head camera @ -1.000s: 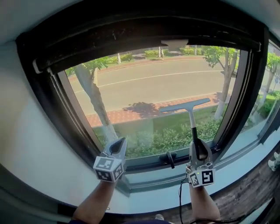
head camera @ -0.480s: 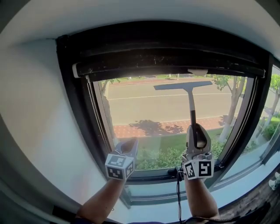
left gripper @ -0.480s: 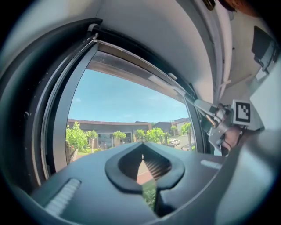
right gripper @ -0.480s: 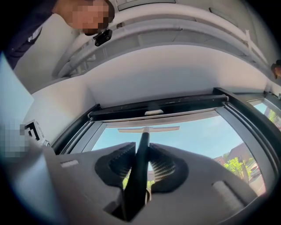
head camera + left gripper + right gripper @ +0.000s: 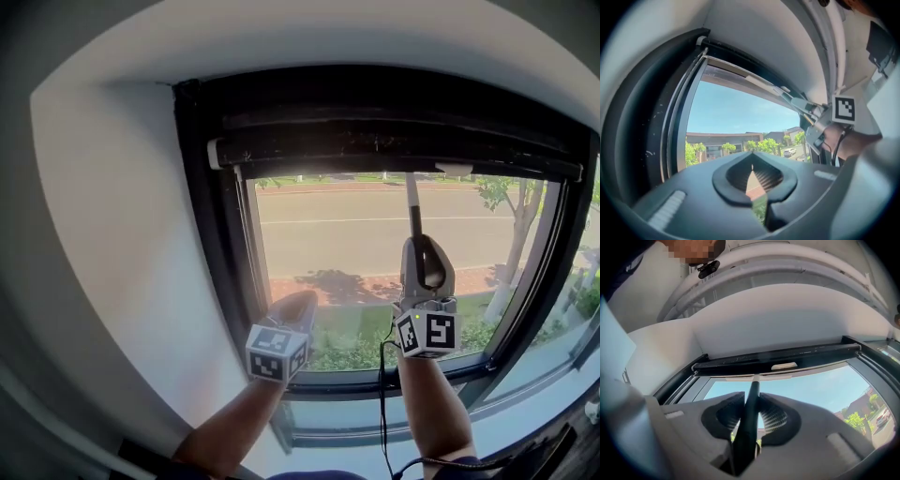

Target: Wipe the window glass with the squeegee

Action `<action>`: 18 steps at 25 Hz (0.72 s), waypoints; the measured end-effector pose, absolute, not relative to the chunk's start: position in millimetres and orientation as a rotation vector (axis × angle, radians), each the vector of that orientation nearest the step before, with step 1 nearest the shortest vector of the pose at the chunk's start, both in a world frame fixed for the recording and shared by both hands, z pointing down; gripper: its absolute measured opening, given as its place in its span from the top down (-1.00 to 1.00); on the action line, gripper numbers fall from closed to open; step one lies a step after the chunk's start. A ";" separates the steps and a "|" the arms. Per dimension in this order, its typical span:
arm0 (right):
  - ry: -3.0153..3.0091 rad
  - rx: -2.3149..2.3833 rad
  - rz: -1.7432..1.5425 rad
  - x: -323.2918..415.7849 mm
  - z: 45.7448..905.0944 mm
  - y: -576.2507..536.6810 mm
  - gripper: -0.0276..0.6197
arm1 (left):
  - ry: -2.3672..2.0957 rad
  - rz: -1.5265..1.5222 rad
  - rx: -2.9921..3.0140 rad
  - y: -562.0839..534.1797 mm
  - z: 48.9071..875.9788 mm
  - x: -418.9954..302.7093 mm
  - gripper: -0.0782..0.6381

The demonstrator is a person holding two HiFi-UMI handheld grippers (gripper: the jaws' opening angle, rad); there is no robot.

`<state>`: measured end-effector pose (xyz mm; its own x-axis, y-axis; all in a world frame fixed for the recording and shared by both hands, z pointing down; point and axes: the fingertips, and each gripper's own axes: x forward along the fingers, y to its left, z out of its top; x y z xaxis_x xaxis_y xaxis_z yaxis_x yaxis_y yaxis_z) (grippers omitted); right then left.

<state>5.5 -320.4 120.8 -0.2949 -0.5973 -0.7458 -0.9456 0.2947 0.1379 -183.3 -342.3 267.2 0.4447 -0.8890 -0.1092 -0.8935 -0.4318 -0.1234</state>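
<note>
The squeegee (image 5: 413, 211) stands upright against the window glass (image 5: 328, 244), its dark handle clamped in my right gripper (image 5: 424, 246), which is shut on it. Its blade reaches the top edge of the pane under the black top rail (image 5: 394, 141) and hardly shows there. In the right gripper view the handle (image 5: 749, 427) runs up between the jaws of the right gripper (image 5: 751, 413) to the blade (image 5: 754, 377). My left gripper (image 5: 305, 298) hangs lower left, near the bottom left of the pane, shut and holding nothing. The left gripper view shows this gripper (image 5: 752, 176) with its jaws together, and the squeegee blade (image 5: 787, 96) up right.
A thick black window frame (image 5: 202, 234) surrounds the pane, with white wall (image 5: 112, 244) to the left and above. A pale sill (image 5: 525, 394) runs below. A small white tab (image 5: 454, 170) sits on the top rail. A cable (image 5: 382, 403) hangs from the right gripper.
My right gripper has carried the squeegee up the glass, from the middle of the pane to its top edge. The left gripper has stayed low and shut.
</note>
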 end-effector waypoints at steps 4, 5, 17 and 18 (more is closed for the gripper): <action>1.995 -1.365 0.792 -10.4 115.5 -326.2 0.60 | 1.554 0.063 -2.523 -337.3 261.5 -187.2 0.77; 2.000 -1.375 0.796 -13.4 115.5 -327.5 0.60 | 1.542 0.068 -2.527 -336.3 261.5 -186.1 0.77; 2.042 -1.452 0.784 -21.0 133.0 -326.8 0.60 | 1.520 0.090 -2.561 -326.9 265.5 -184.5 0.77; 2.046 -1.452 0.778 -20.8 136.7 -326.5 0.60 | 1.516 0.089 -2.564 -326.2 265.8 -183.3 0.77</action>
<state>-20.8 -326.5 136.7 -0.2988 -0.6592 -0.6901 -0.9512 0.2646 0.1590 -183.3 -326.2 265.8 0.4838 -0.8650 -0.1329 -0.8746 -0.4726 -0.1081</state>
